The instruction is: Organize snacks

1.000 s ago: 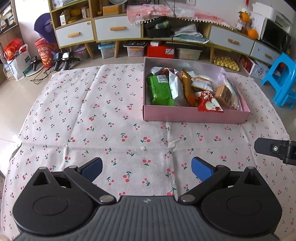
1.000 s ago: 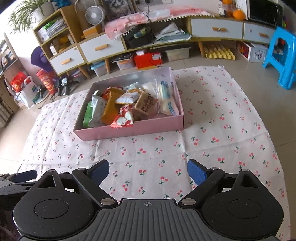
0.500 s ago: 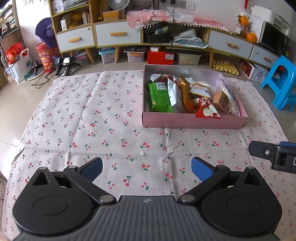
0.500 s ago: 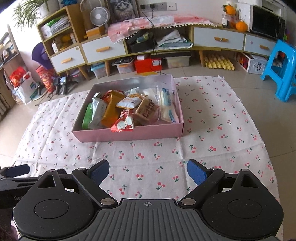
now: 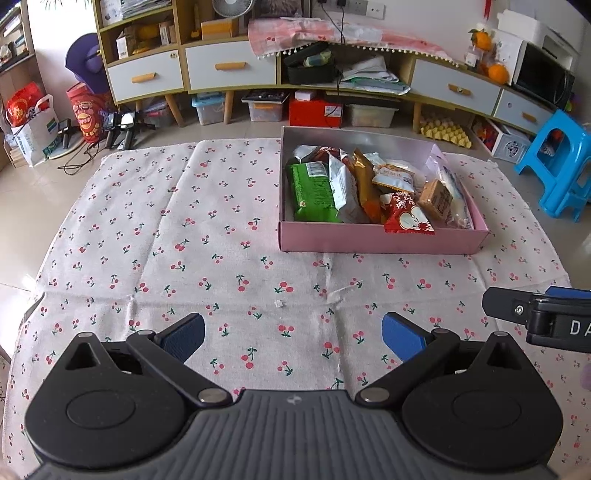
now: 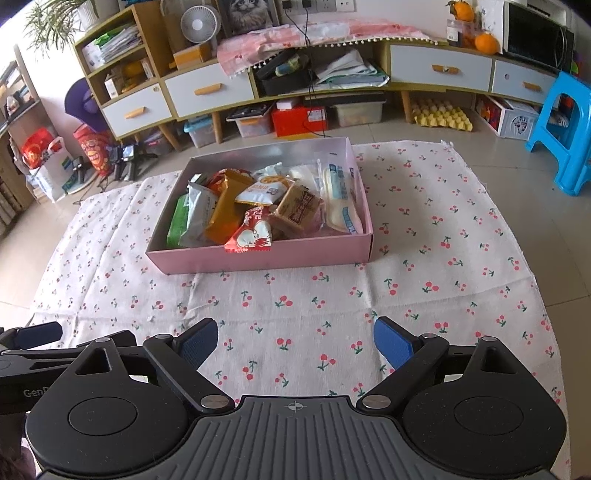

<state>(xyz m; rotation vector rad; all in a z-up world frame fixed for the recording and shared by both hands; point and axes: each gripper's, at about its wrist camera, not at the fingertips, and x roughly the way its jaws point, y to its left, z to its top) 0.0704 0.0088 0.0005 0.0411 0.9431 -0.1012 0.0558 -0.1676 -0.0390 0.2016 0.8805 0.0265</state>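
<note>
Pink box [image 5: 380, 238] on cherry cloth [image 5: 184, 236] packed with snack packets [image 6: 258, 206]; left gripper [image 5: 293, 336] and right gripper [image 6: 295, 341] spread, empty; cat picture [image 6: 245, 14] only in right view.

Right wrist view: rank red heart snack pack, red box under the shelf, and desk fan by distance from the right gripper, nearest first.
From the right gripper:
1. Red heart snack pack, at the near edge of the pink box, ahead on the cloth.
2. Red box, on the floor under the shelf, beyond the cloth.
3. Desk fan, on top of the shelf, upper left.
</note>
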